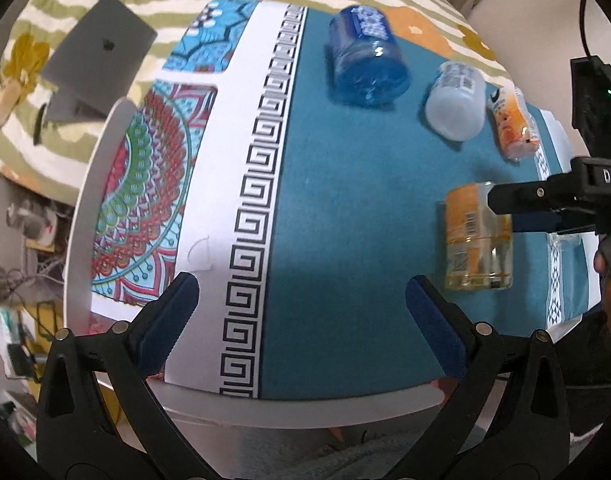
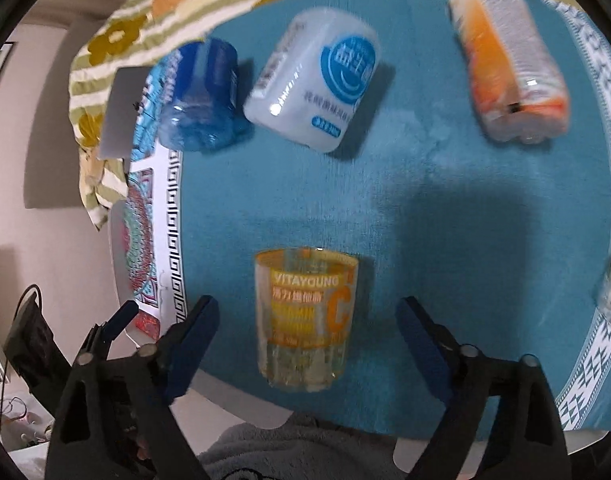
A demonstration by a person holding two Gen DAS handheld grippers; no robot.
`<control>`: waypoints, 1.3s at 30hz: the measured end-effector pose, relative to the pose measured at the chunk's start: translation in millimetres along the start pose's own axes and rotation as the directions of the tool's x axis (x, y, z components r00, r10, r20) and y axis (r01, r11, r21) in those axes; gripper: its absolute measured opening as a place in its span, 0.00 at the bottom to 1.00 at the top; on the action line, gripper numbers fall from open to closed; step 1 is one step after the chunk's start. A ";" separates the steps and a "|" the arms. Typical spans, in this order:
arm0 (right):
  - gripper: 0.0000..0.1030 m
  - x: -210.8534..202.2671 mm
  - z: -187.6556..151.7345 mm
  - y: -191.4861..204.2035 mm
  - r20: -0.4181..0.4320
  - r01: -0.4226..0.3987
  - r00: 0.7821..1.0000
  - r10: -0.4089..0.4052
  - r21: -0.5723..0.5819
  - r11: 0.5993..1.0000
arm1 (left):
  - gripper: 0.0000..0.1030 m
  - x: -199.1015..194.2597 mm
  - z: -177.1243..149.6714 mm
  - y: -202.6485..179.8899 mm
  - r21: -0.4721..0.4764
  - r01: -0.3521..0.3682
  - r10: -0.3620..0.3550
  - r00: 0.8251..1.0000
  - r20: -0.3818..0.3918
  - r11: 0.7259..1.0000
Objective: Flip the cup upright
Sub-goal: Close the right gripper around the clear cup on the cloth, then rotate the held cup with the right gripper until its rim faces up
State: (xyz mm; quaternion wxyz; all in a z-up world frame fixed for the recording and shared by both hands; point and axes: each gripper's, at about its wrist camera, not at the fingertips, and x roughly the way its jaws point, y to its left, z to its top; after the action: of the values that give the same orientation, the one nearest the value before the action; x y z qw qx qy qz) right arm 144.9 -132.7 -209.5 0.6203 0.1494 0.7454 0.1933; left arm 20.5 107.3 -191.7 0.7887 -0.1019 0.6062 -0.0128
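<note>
- My right gripper [image 2: 305,320] is spread wide with nothing held; the yellow-printed clear cup [image 2: 305,320] sits between its blue pads [image 2: 193,336] without touching either.
- The cup lies on its side on the teal cloth [image 2: 445,220], near the table's front edge. Its long axis runs away from me, the rimmed open mouth pointing toward the far side and the thick clear base toward me. The "VITAYOUNG" print faces up.
- From the left wrist, the same cup [image 1: 477,236] is off to the right, with the right gripper's finger reaching over it.
- My left gripper [image 1: 301,312] is also wide open and empty, above the cloth's key-pattern border [image 1: 249,216].
- Further back lie a blue cup [image 2: 201,100], a white cup [image 2: 313,80] and an orange cup [image 2: 509,64], all on their sides.
</note>
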 end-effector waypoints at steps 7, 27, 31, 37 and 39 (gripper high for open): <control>0.69 16.5 10.6 -4.9 -0.074 -0.012 0.997 0.015 0.036 0.999 | 1.00 11.2 6.0 10.9 -0.006 0.009 -0.009 1.000 -0.016 1.000; 0.52 -40.5 -52.2 20.5 0.499 0.115 0.865 -0.050 -0.101 0.988 | 1.00 -3.7 18.0 7.8 0.028 0.001 -0.001 1.000 0.028 1.000; 0.52 -26.4 -95.9 31.6 0.709 0.273 0.691 -0.139 -0.077 0.959 | 1.00 -8.1 16.5 9.1 0.058 -0.023 0.020 0.999 0.041 0.998; 0.52 4.2 -128.4 41.5 0.840 0.457 0.511 -0.183 -0.086 0.885 | 1.00 -7.0 5.6 9.9 0.123 -0.069 0.063 0.997 0.049 0.990; 0.52 8.3 -132.9 37.7 0.848 0.456 0.500 -0.177 -0.084 0.886 | 1.00 -4.8 1.6 10.7 0.128 -0.072 0.067 0.997 0.044 0.989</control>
State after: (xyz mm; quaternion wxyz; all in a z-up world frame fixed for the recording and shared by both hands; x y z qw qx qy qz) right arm 12.1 -109.3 -178.2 0.9334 -0.0143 0.3465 0.0922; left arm 19.6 118.7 -188.6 0.8053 -0.0297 0.5917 -0.0226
